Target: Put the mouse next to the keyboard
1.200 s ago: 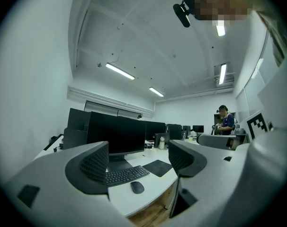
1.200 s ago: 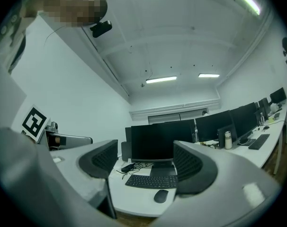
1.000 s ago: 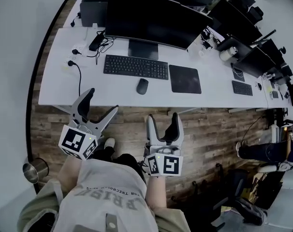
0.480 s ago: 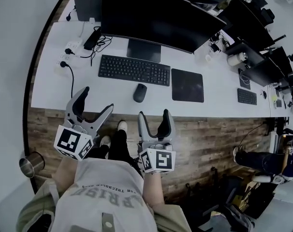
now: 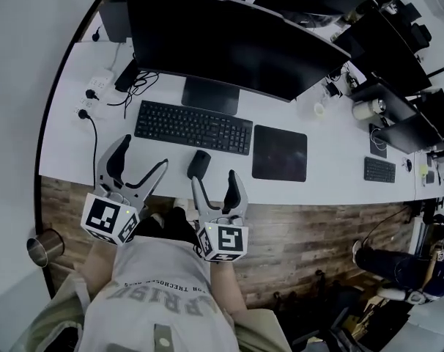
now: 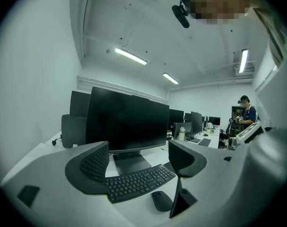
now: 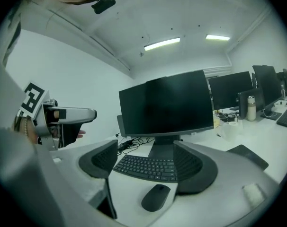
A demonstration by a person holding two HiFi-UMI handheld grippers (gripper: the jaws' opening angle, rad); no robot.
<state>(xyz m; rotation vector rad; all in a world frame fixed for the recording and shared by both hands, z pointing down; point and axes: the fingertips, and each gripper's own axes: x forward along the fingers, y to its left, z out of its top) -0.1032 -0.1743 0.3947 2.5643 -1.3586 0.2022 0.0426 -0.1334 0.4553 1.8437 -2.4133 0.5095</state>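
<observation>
A black mouse lies on the white desk just in front of the black keyboard, near the desk's front edge. The mouse sits low between my right gripper's jaws in the right gripper view, still a short way ahead. My right gripper is open, its fingertips at the desk edge just behind the mouse. At the left my left gripper is open and empty over the desk's front edge. The mouse and keyboard show below it in the left gripper view.
A large dark monitor stands behind the keyboard on its stand. A black mouse pad lies right of the keyboard. Cables and a power strip are at the desk's left. More desks with monitors run to the right. A metal bin stands on the floor.
Both grippers have moved forward toward the desk. The right gripper's fingertips now reach the desk edge close behind the mouse. Nothing was picked up.
</observation>
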